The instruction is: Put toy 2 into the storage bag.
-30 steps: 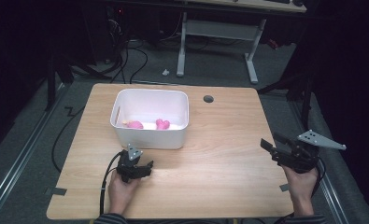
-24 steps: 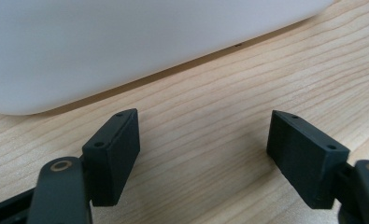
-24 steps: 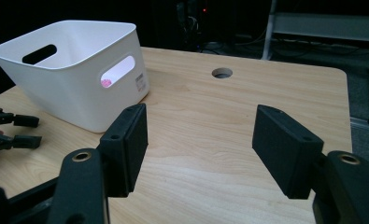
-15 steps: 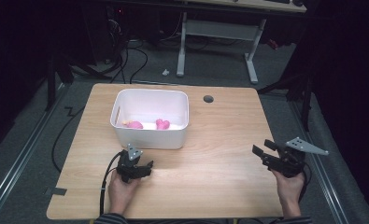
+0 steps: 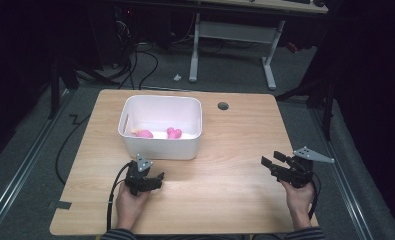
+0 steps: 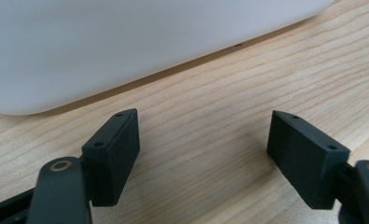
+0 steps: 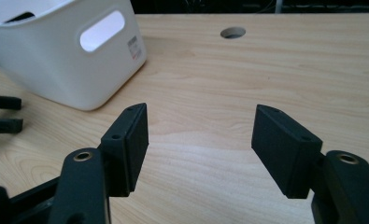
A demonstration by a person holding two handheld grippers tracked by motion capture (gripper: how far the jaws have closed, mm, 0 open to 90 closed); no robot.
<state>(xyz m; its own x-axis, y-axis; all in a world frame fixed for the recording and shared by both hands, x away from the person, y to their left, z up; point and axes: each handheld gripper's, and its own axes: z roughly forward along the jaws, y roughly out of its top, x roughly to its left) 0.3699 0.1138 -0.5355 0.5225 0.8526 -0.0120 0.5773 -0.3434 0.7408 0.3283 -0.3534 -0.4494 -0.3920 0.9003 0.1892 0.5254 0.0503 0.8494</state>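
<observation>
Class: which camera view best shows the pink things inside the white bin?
The high view: it looks down into the white bin onto the pink things. Both gripper views meet the bin's outer wall side-on, which hides them.

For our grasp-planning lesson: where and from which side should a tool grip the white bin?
Probably grip the white bin by its thin top rim at a short end, coming from above: the body is too wide to span, and the slot handle marks that end.

One white bin (image 5: 161,145), perhaps two pink toys (image 5: 159,133), two grippers (image 5: 144,181)
</observation>
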